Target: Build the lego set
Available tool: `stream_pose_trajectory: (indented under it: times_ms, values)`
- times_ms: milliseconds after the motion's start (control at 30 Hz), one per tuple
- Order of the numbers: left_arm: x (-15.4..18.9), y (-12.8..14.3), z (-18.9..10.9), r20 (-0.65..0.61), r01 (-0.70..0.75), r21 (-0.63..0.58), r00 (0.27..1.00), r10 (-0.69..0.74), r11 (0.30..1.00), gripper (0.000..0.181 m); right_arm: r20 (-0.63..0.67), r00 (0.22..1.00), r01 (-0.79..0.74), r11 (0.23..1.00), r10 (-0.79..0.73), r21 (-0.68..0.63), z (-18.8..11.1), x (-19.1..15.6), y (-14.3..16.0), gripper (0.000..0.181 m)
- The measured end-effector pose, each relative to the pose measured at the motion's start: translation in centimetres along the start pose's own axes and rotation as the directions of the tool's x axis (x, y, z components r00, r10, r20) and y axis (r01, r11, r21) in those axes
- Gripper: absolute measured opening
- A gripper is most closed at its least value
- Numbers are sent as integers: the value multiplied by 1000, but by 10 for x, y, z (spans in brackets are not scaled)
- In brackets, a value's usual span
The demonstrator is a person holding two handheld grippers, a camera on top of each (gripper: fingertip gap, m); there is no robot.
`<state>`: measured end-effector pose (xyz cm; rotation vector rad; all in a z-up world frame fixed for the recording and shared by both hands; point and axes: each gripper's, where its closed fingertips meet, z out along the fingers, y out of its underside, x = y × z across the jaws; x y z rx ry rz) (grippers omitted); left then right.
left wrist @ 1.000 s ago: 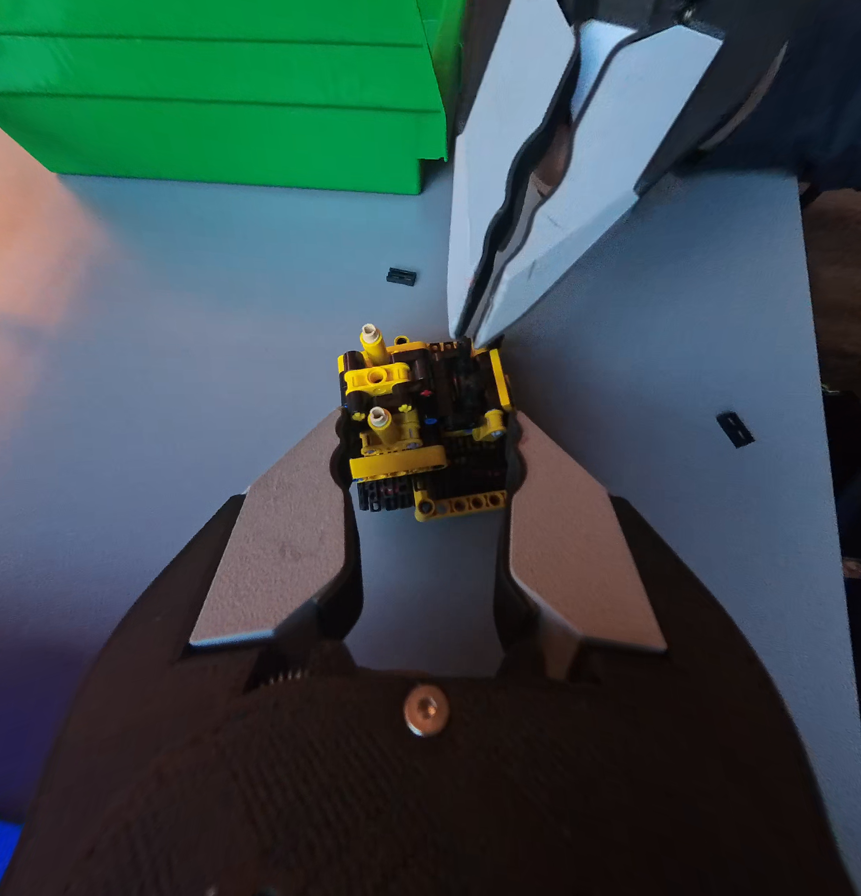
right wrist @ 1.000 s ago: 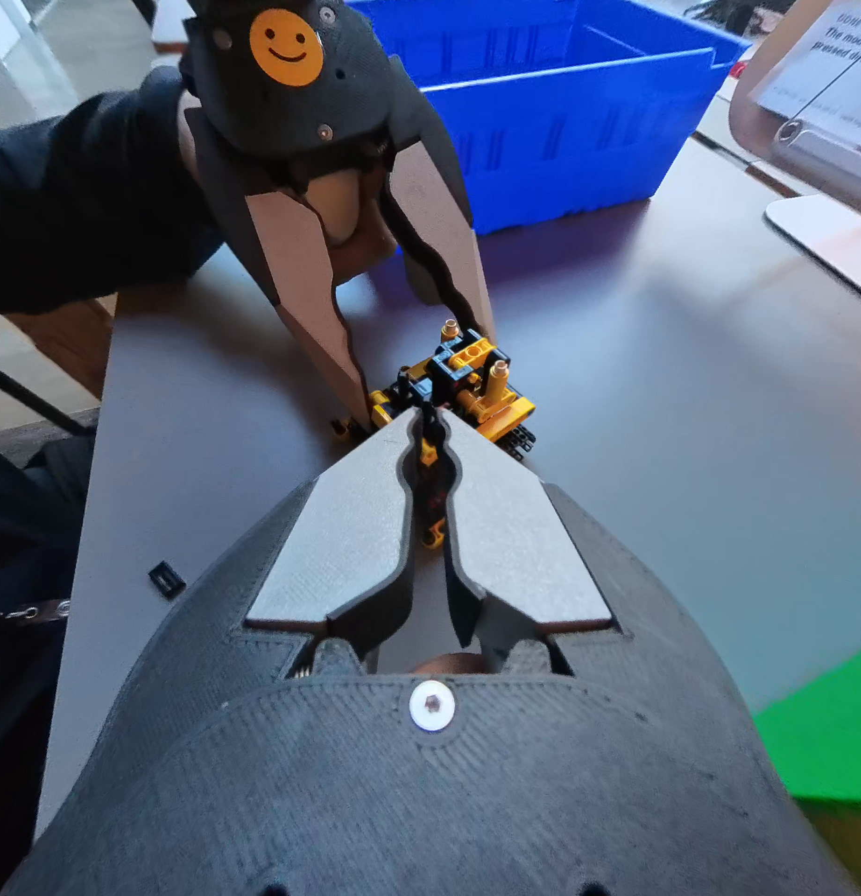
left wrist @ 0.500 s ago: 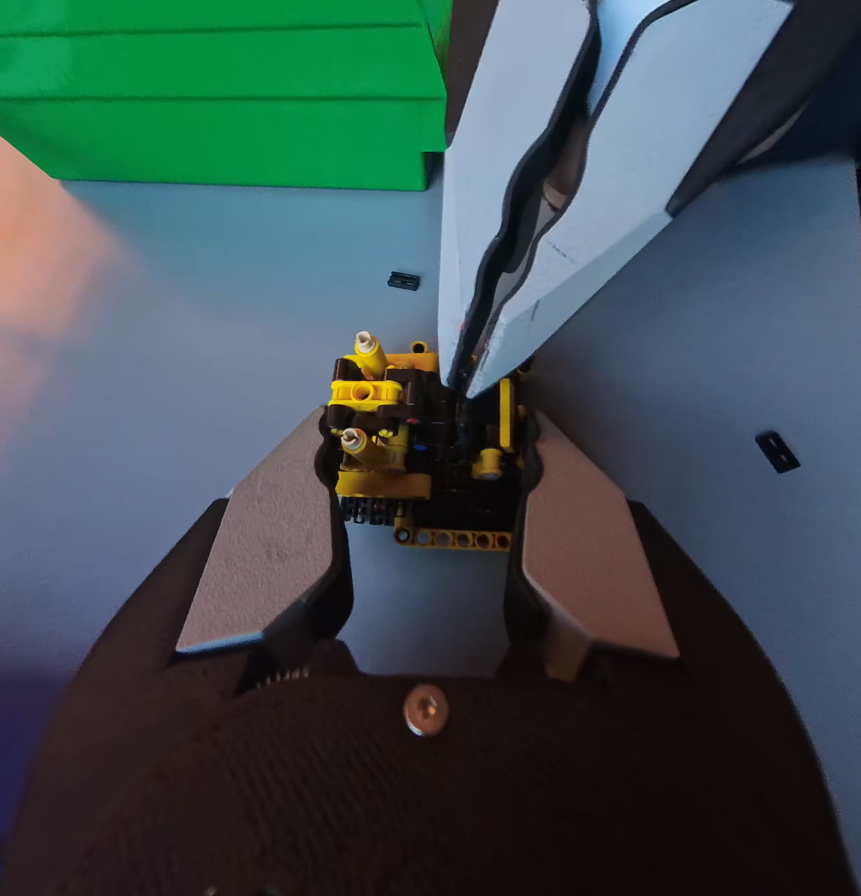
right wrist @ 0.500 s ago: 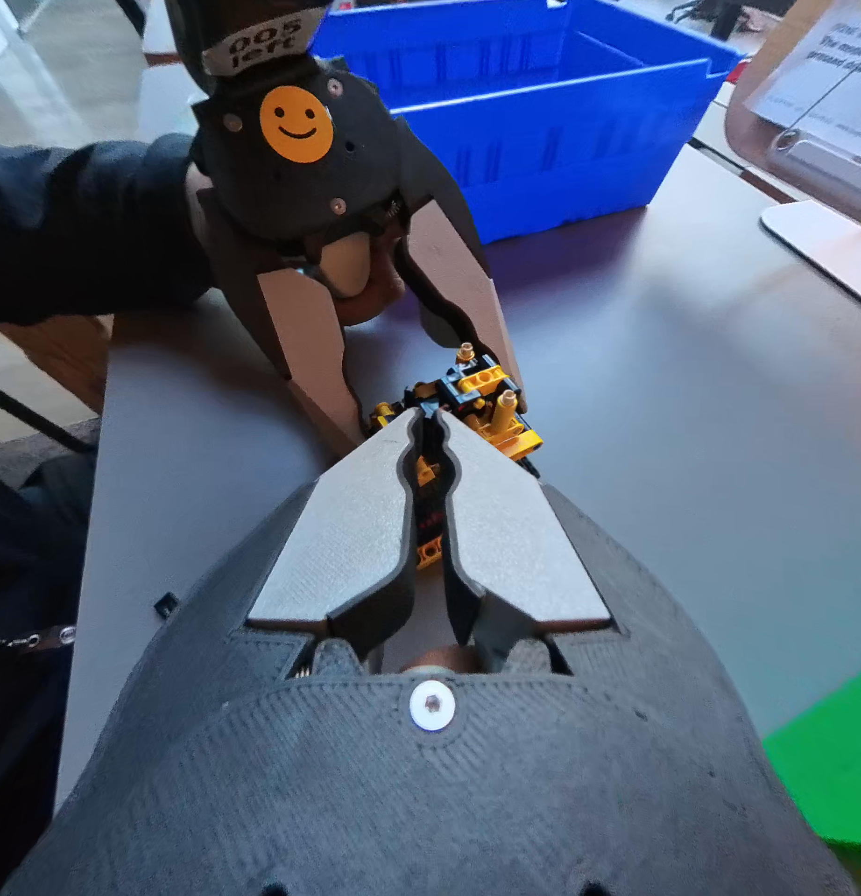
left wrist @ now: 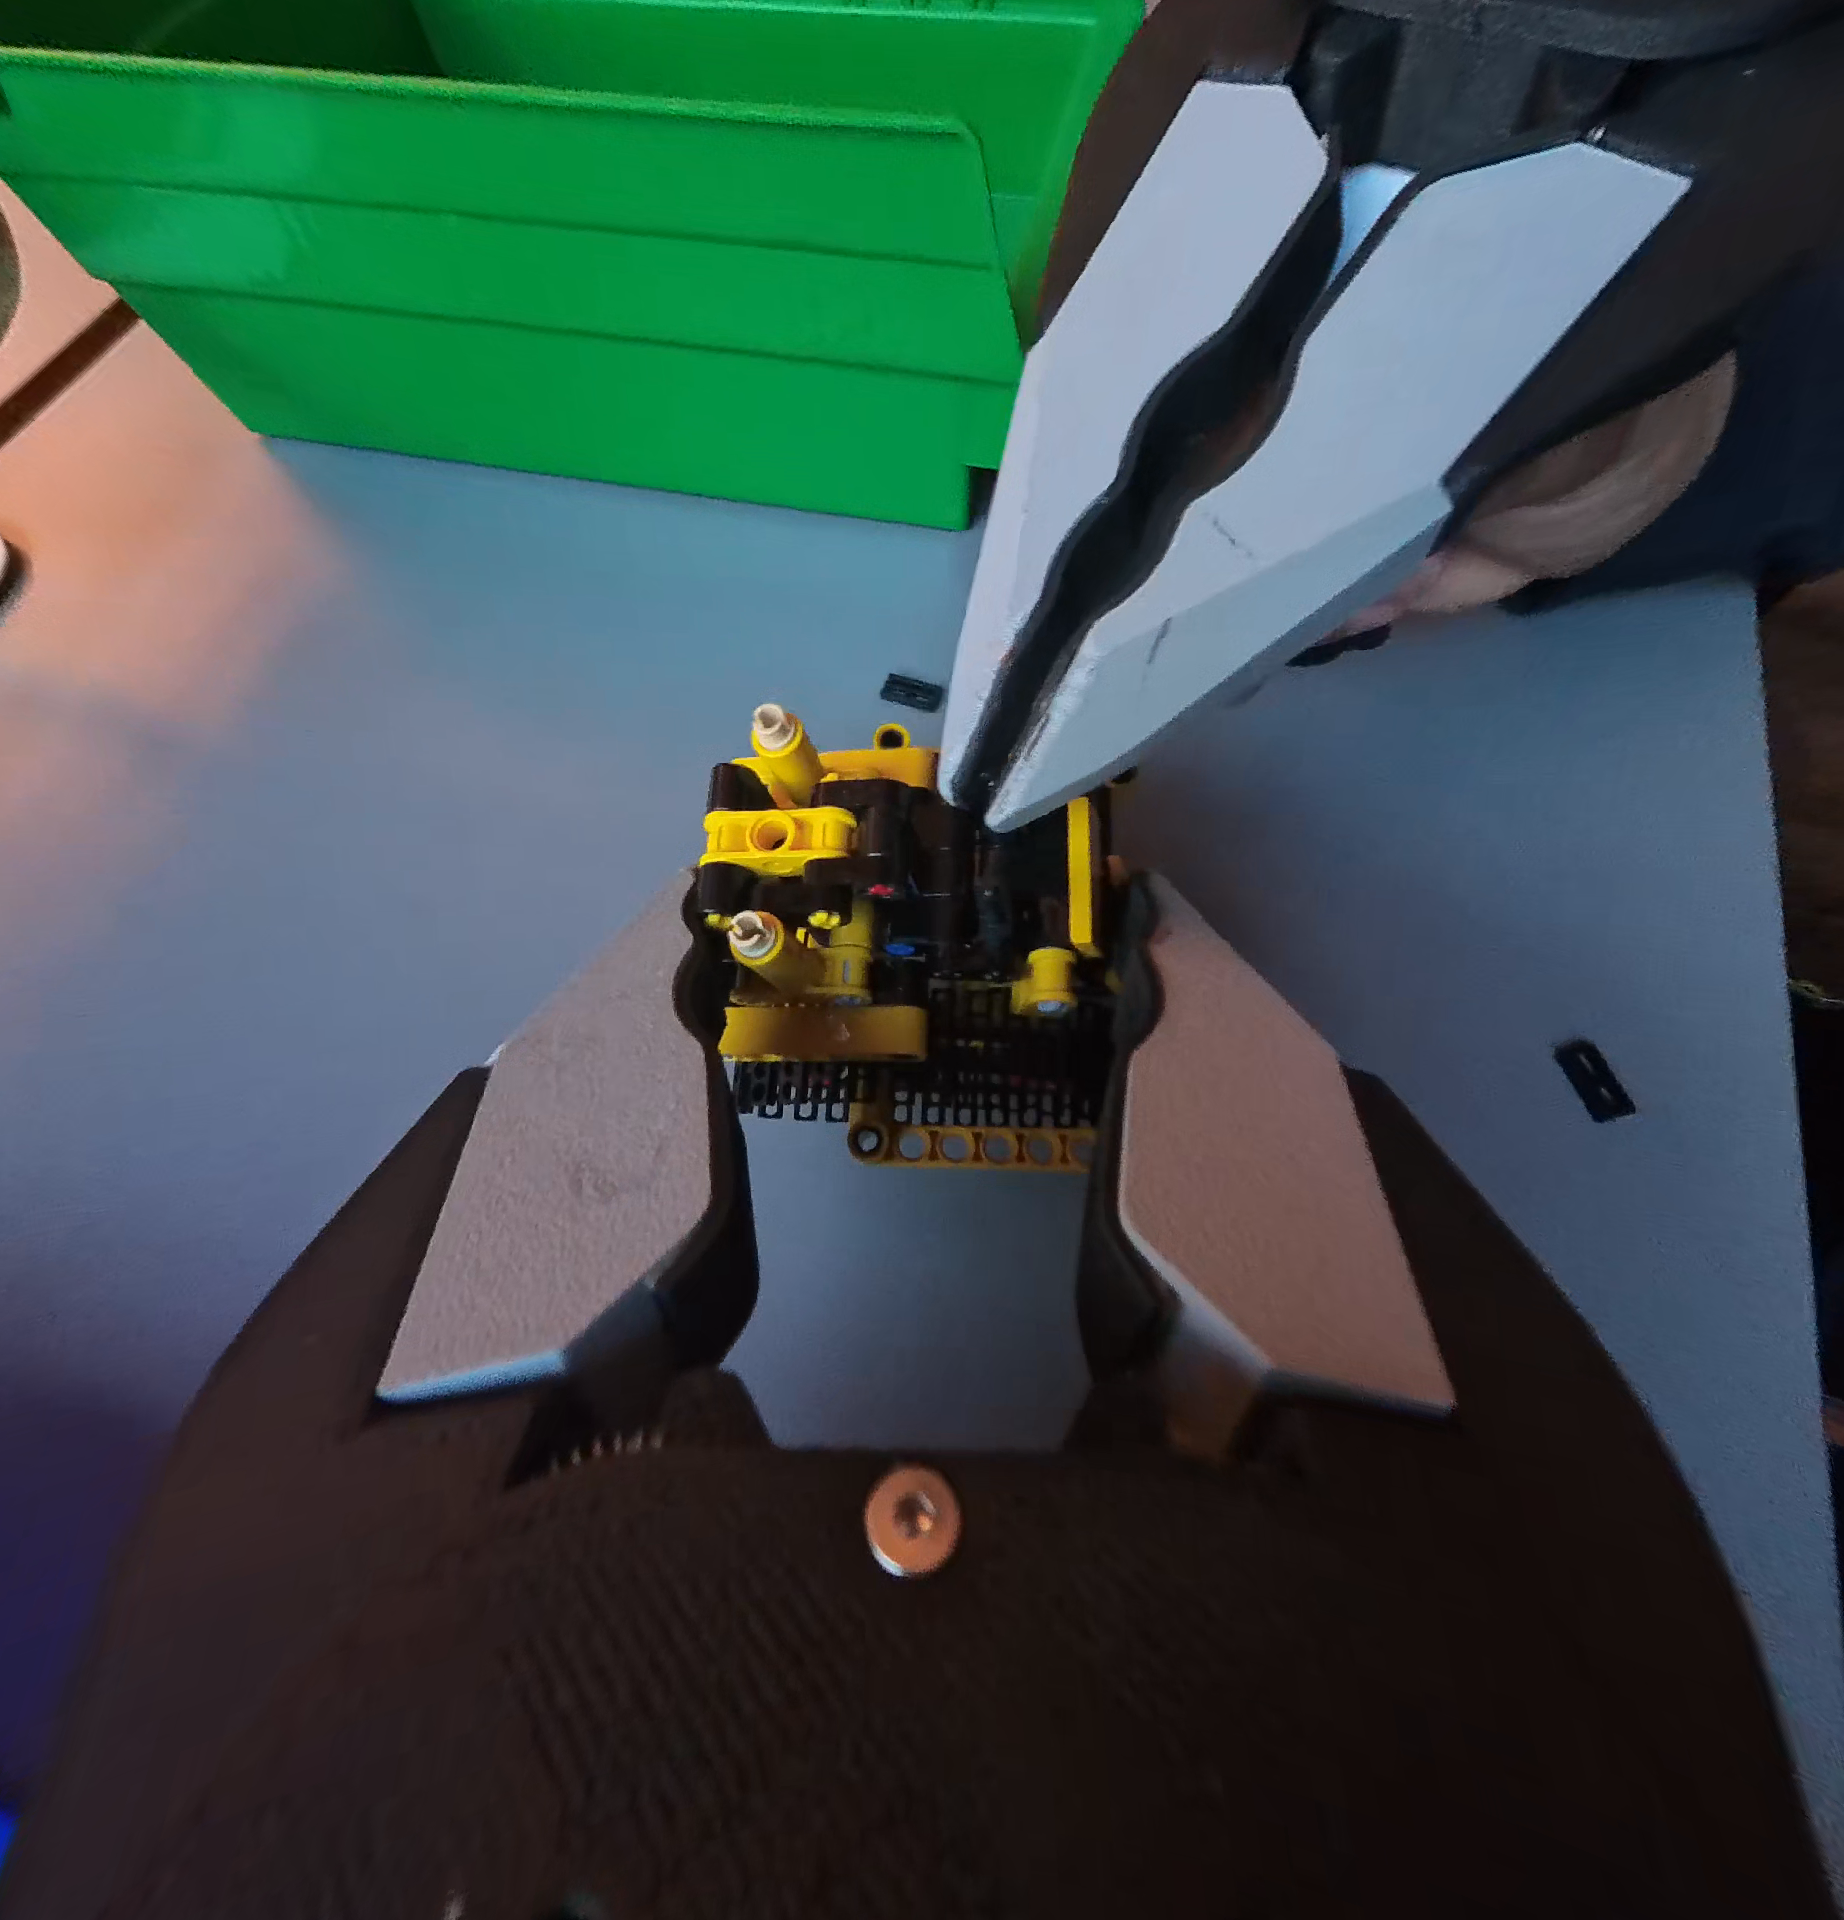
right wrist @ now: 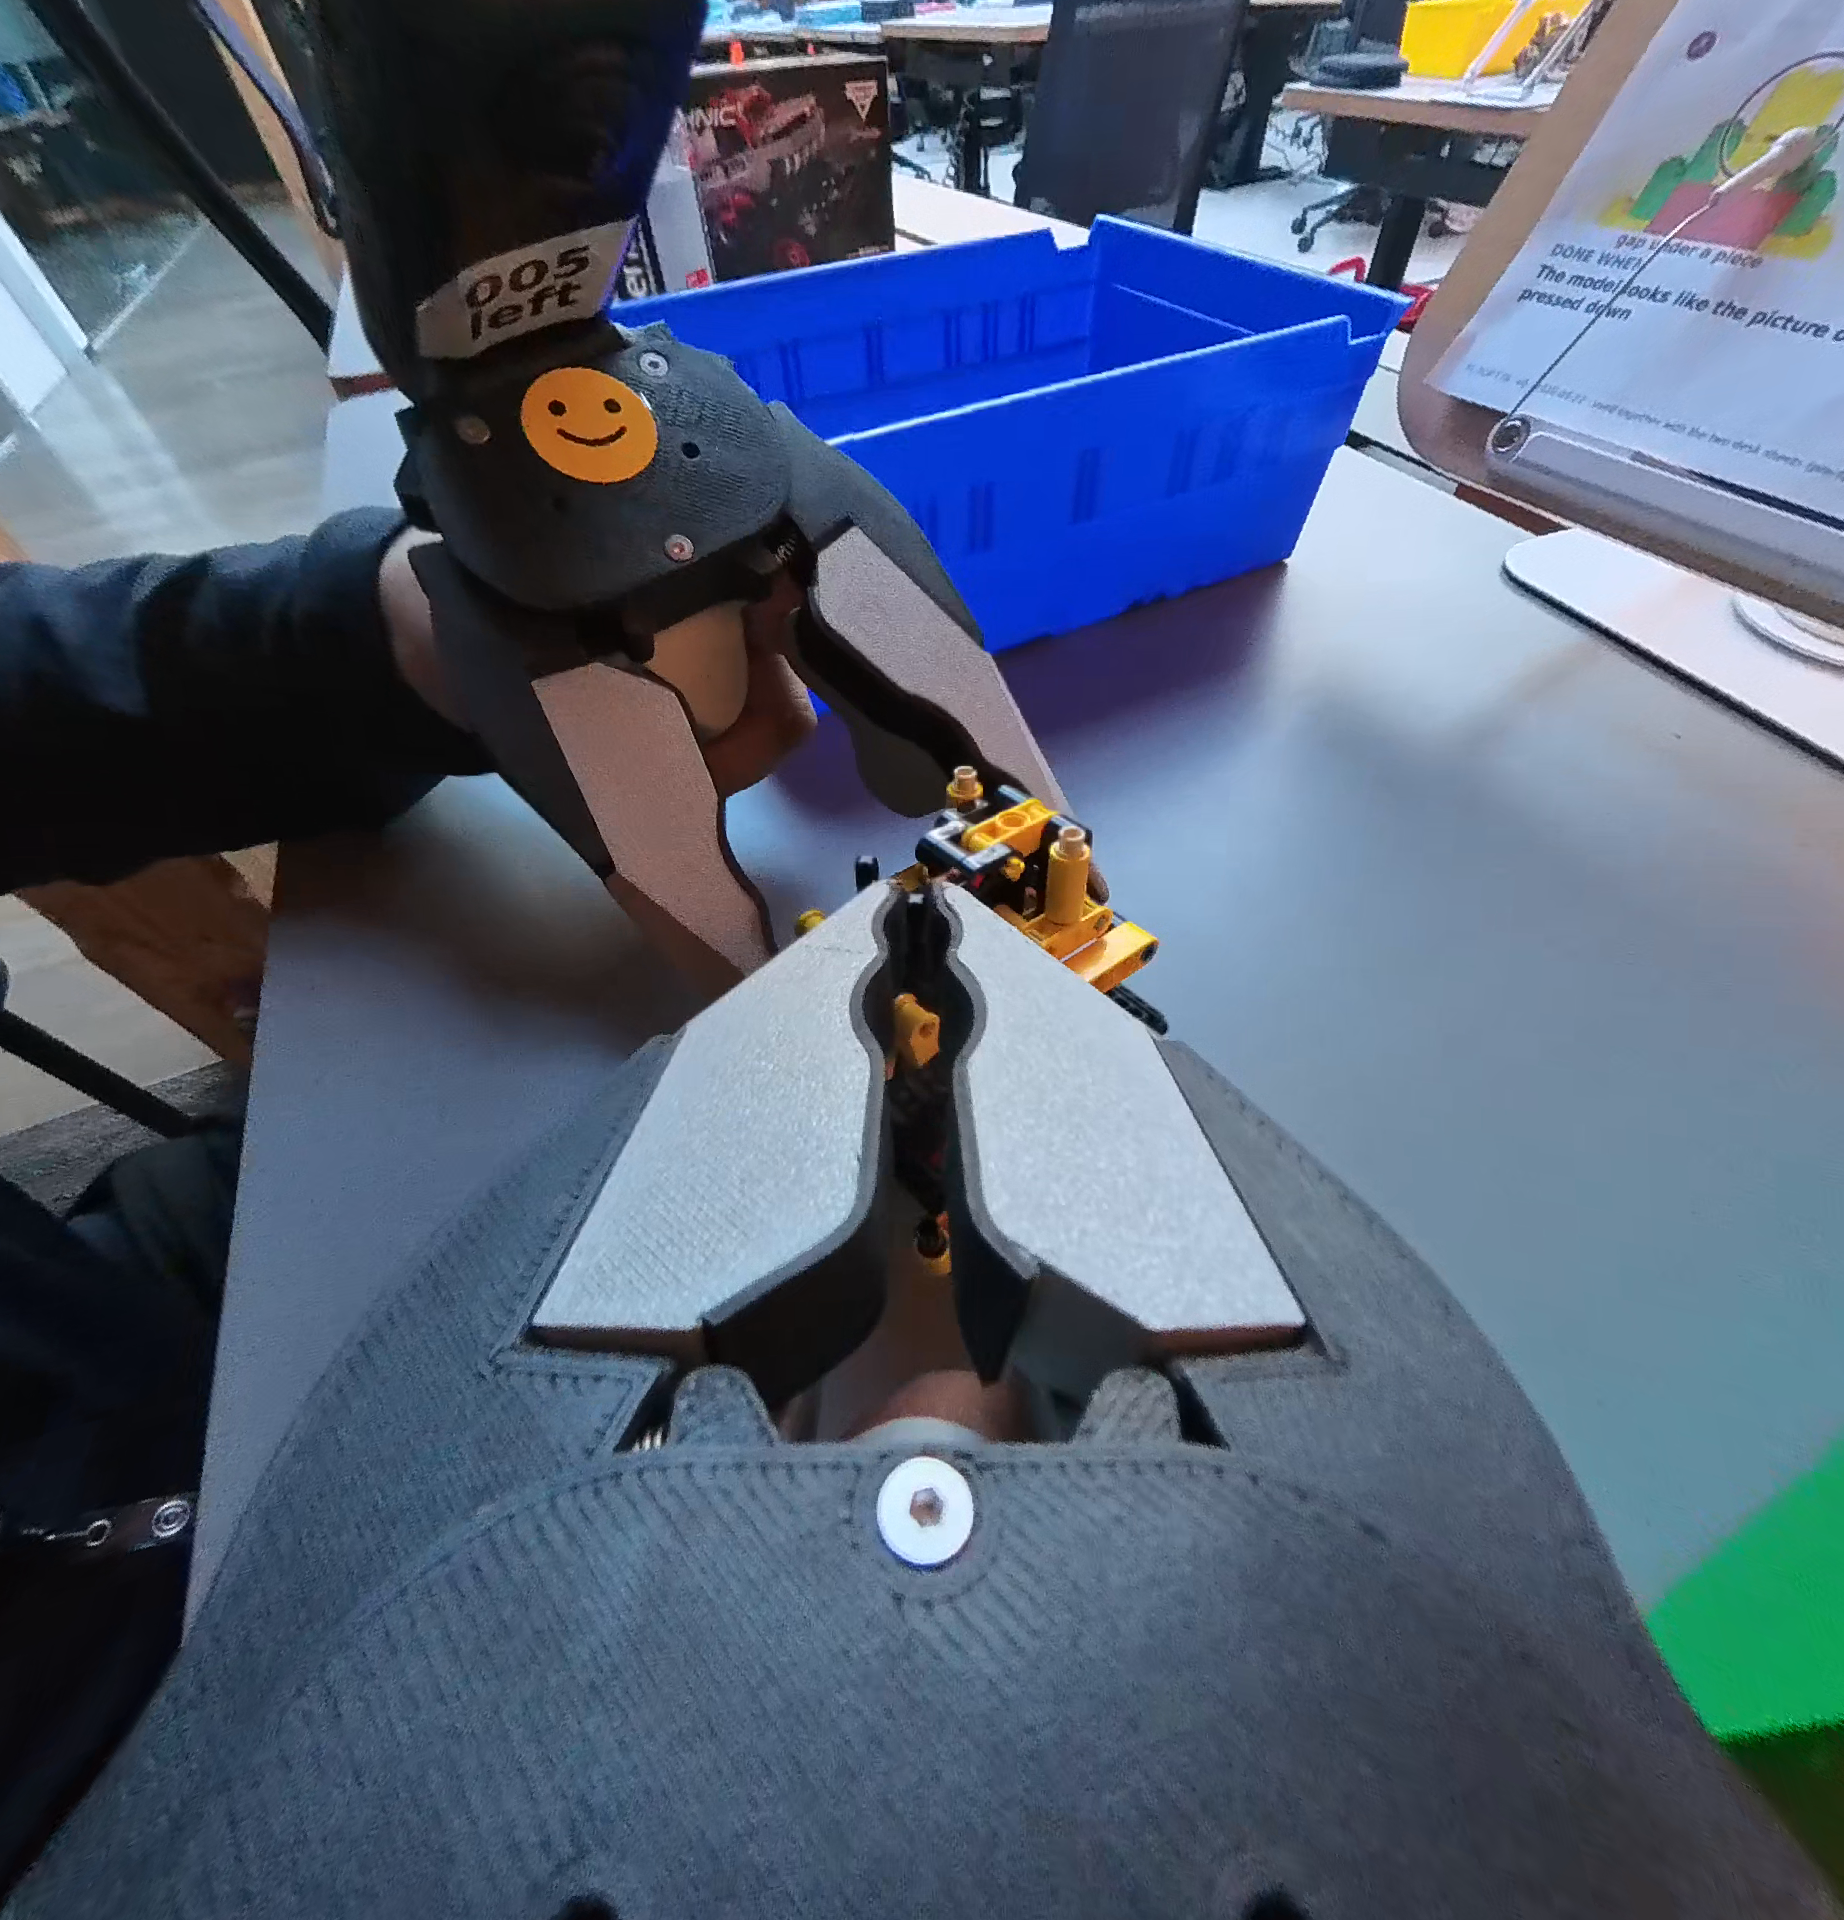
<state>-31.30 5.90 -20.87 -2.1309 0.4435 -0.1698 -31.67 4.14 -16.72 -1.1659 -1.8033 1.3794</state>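
Observation:
The yellow and black lego model (left wrist: 897,935) stands on the grey table (left wrist: 482,727). My left gripper (left wrist: 913,935) is shut on it, one finger against each side. My right gripper (left wrist: 975,810) comes down from the upper right, jaws closed, its tips touching the black part on top of the model. I cannot tell whether a small piece sits between those tips. In the right wrist view the right gripper (right wrist: 923,899) points at the model (right wrist: 1043,873), and the left gripper (right wrist: 902,862) straddles the model from behind.
A green bin (left wrist: 544,270) stands at the far side and a blue bin (right wrist: 1053,436) behind the left gripper. Two loose black pieces (left wrist: 913,691) (left wrist: 1593,1081) lie on the table. An instruction sheet on a stand (right wrist: 1676,260) is at the right. The table edge (left wrist: 1770,935) is close. My two grippers' fingertips are within a few centimetres of each other.
The right gripper's closed tips moved from the model's far edge onto its top. The left gripper kept its hold on the model, which shifted only slightly.

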Motion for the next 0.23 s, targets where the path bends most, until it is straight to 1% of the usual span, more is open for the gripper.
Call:
stream_pose_trajectory:
  times_ms: [67, 133, 233]
  values:
    - [1, 1, -1, -14, 18, -8, 1000, -19, 1000, 75, -9, 1000, 0, 1000, 0, 0, 1, 0, 0, 0]
    - [-1, -2, -3, 8, 20, 3, 1000, -20, 1000, 75, -15, 1000, -19, 1000, 19, 16, 2, 2, -3, 0]
    - [-4, -1, -2, 32, 20, -3, 999, -20, 1000, 75, -43, 999, -5, 1000, 6, 21, 2, 4, -4, 0]
